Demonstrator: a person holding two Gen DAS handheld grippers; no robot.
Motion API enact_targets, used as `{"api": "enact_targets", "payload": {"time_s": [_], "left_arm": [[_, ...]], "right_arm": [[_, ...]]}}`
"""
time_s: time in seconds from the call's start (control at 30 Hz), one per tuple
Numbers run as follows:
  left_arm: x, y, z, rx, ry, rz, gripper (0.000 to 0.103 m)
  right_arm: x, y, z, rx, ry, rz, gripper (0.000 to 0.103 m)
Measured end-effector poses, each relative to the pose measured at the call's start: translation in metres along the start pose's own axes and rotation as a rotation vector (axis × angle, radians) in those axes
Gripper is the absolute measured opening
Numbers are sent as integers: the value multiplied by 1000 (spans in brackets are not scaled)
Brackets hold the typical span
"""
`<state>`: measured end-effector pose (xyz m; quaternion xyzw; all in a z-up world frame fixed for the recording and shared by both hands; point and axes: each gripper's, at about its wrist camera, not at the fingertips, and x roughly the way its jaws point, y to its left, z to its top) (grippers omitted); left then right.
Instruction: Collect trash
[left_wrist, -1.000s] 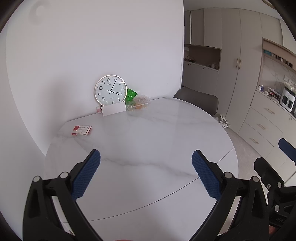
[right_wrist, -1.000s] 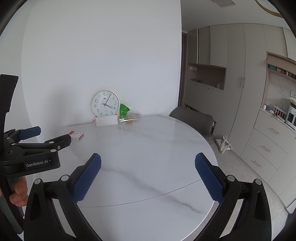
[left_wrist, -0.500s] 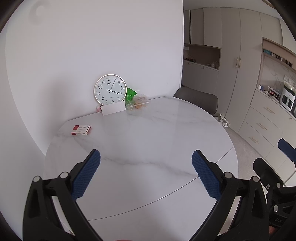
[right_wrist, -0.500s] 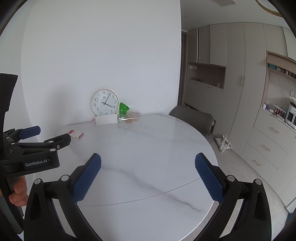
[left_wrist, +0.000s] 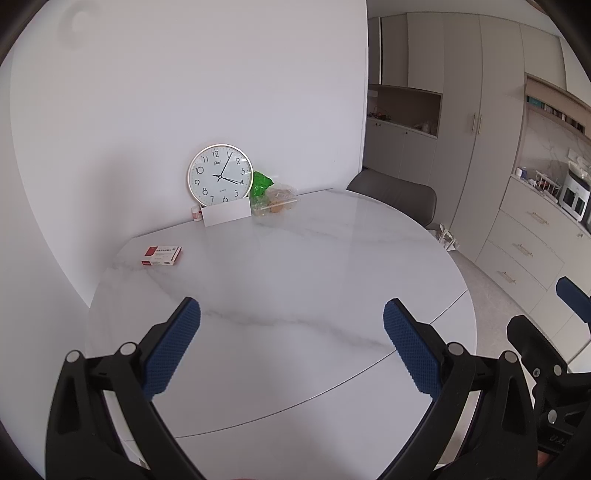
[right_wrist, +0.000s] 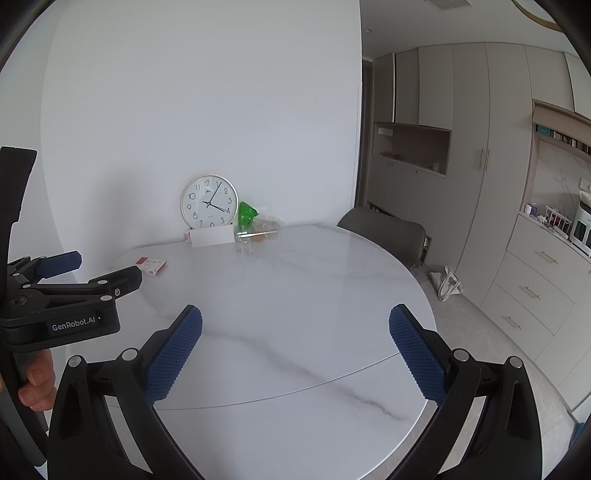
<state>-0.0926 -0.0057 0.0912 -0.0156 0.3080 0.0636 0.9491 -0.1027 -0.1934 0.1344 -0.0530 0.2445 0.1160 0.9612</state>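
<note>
A green crumpled wrapper (left_wrist: 260, 183) and a clear plastic food container (left_wrist: 277, 200) lie at the far edge of the round white marble table (left_wrist: 295, 273), right of a wall clock (left_wrist: 220, 175). They also show in the right wrist view: wrapper (right_wrist: 246, 214), container (right_wrist: 260, 229). A red and white small box (left_wrist: 161, 255) lies at the table's left; it shows in the right wrist view too (right_wrist: 150, 264). My left gripper (left_wrist: 291, 343) is open and empty over the near table. My right gripper (right_wrist: 295, 349) is open and empty, to the right of the left one.
A white card (left_wrist: 226, 213) leans on the clock, a tiny bottle (left_wrist: 196, 213) beside it. A grey chair (left_wrist: 395, 194) stands behind the table. Cabinets and drawers (left_wrist: 524, 243) line the right. A white bag (right_wrist: 448, 282) lies on the floor.
</note>
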Motion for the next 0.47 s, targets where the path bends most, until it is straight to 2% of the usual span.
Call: {"api": "enact_targets", "payload": {"time_s": [0.47], "left_arm": [[5, 1, -1, -8, 21, -12, 95]], "right_arm": [[2, 5, -3, -2, 9, 0, 101]]}}
